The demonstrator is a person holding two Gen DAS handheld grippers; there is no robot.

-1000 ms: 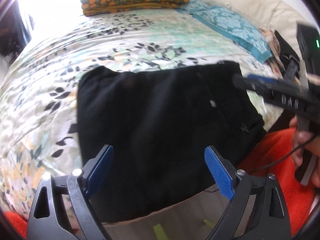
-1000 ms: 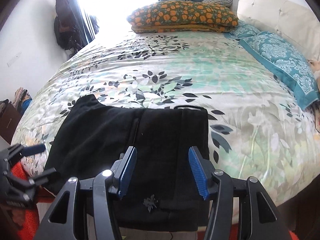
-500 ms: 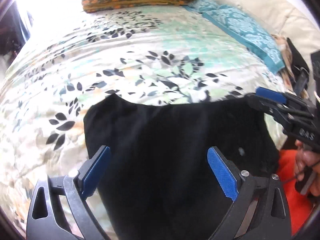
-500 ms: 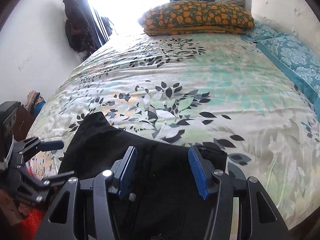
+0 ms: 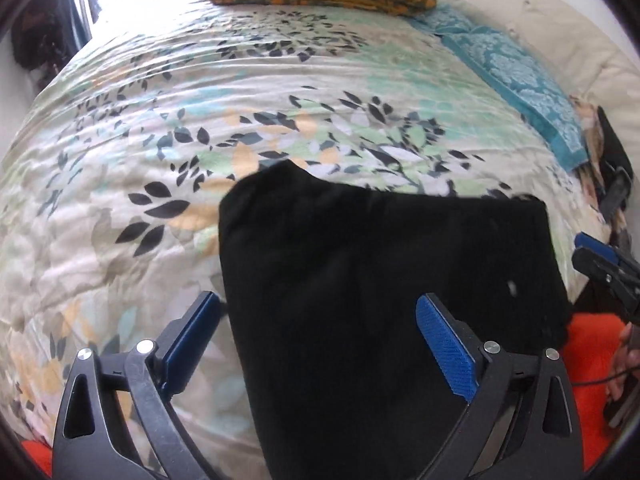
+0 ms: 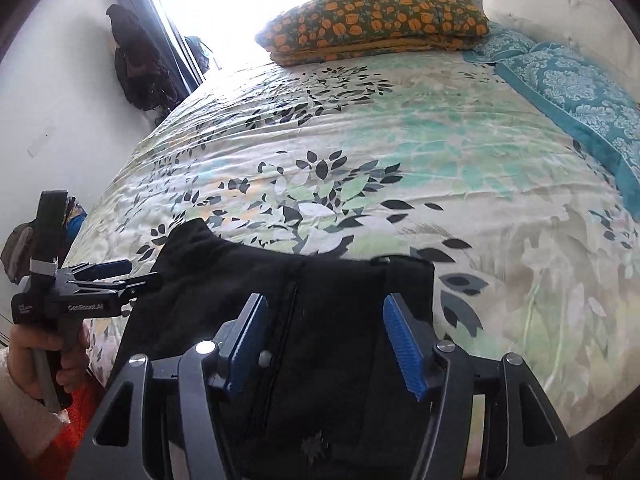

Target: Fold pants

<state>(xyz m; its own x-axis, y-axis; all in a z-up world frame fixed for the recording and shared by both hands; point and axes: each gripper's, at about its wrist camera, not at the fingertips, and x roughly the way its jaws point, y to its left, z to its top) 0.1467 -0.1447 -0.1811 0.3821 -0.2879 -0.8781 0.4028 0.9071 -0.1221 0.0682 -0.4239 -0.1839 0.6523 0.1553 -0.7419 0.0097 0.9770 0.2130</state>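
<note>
The black pants (image 5: 384, 288) lie folded on the floral bed cover (image 5: 160, 128), filling the lower centre of both frames; their near edge is cut off by the frame bottom. The left gripper (image 5: 318, 332) hovers with its fingers spread wide, holding nothing. The right gripper (image 6: 334, 340) is likewise agape and empty above the cloth. Whether either touches the fabric is hard to judge. An orange-patterned pillow (image 6: 376, 20) sits at upper centre.
</note>
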